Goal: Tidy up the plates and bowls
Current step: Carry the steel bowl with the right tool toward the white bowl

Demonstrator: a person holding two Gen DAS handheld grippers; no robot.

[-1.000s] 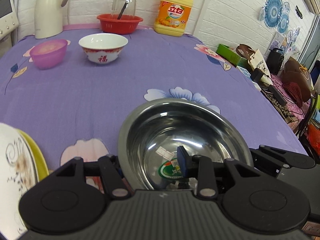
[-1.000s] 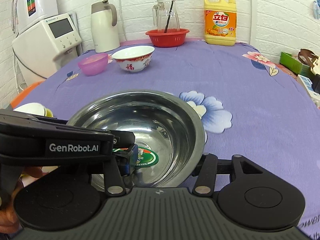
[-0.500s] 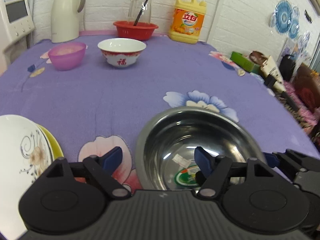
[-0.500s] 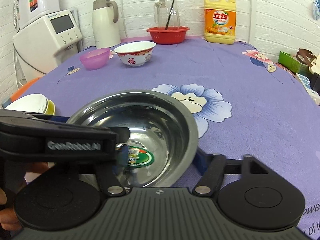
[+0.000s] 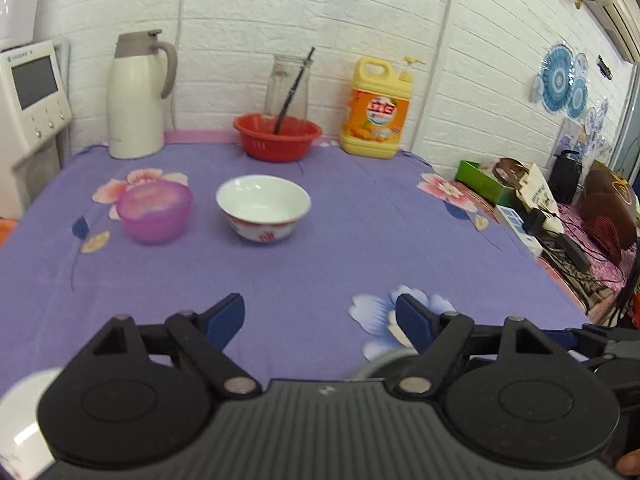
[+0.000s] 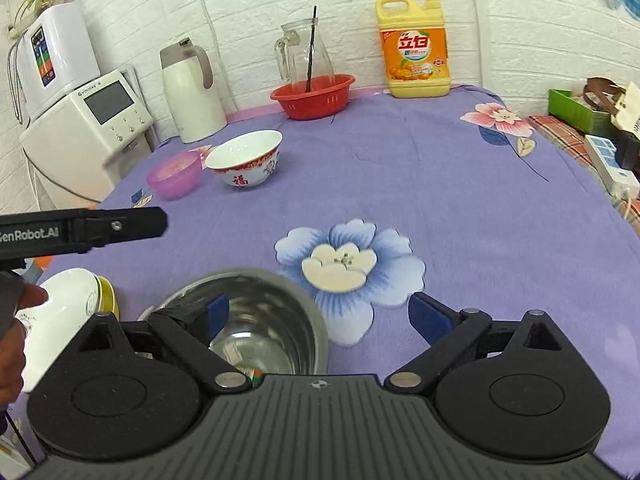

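Observation:
A steel bowl (image 6: 276, 320) rests on the purple flowered cloth (image 6: 440, 208), close in front of my right gripper (image 6: 322, 316). That gripper is open: one finger hangs over the bowl's inside, the other outside its rim, and neither pad touches it. My left gripper (image 5: 320, 316) hovers above the cloth with its jaws opening and nothing between them. Only a sliver of the steel bowl's rim (image 5: 376, 364) shows under it. Farther back stand a white bowl with red characters (image 5: 264, 206) and a purple bowl (image 5: 154, 212). White plates on a yellow one (image 6: 64, 304) lie at the near left.
Along the back wall stand a white kettle (image 5: 138, 96), a red basket (image 5: 278, 136) with a glass jug (image 5: 288, 88) behind it, and a yellow detergent bottle (image 5: 378, 110). A white appliance (image 6: 88, 128) stands left of the table. Boxes and bags (image 5: 540, 200) crowd its right edge.
Both grippers were shut on the steel bowl's rim. They have let go, opened, risen and drawn back. The bowl stays on the cloth, now mostly below the left view.

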